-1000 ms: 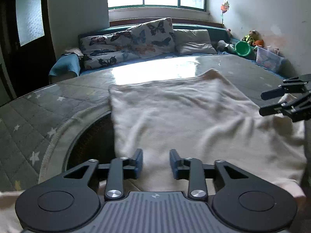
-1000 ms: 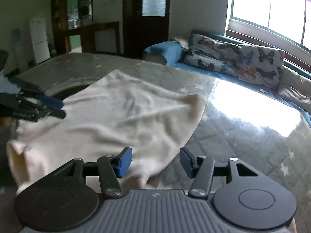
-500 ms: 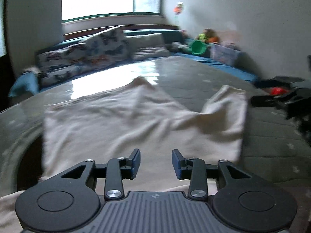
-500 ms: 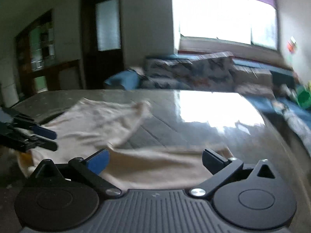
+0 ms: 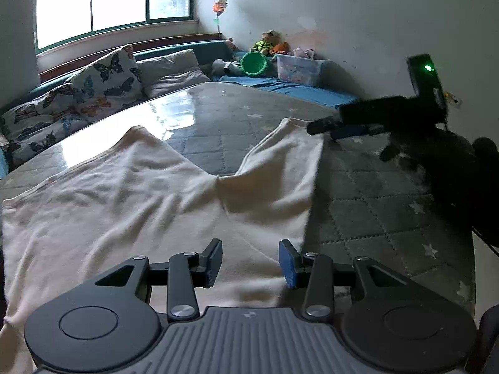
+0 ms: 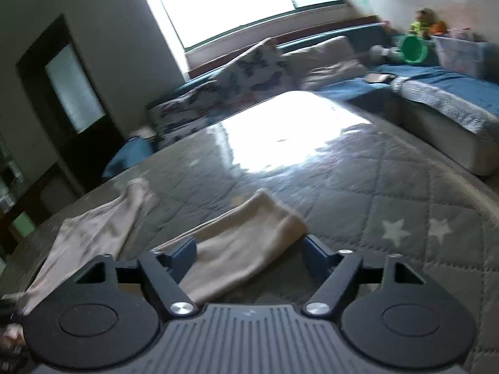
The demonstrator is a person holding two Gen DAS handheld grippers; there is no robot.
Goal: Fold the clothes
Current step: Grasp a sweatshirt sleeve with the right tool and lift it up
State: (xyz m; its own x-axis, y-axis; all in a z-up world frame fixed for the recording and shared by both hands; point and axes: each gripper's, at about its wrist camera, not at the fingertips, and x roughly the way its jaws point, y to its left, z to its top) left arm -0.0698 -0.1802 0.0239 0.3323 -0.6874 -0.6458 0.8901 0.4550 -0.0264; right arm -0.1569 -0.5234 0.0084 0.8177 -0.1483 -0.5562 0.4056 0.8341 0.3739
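The cream garment [image 5: 131,205] lies spread on the quilted table [image 5: 374,193] (soft, limp, probably light); both the left gripper [image 5: 251,263] and right gripper [image 6: 249,249] gape empty, so hems look best to pinch.

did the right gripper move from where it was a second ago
Yes. In the left wrist view the right gripper now reaches the cream garment's far right corner, farther up the quilted table.

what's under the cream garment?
The garment lies on the grey quilted star-print cover, which shows bare around it and between its two far flaps. Whatever sits beneath the cloth itself is hidden; no bulge shows.
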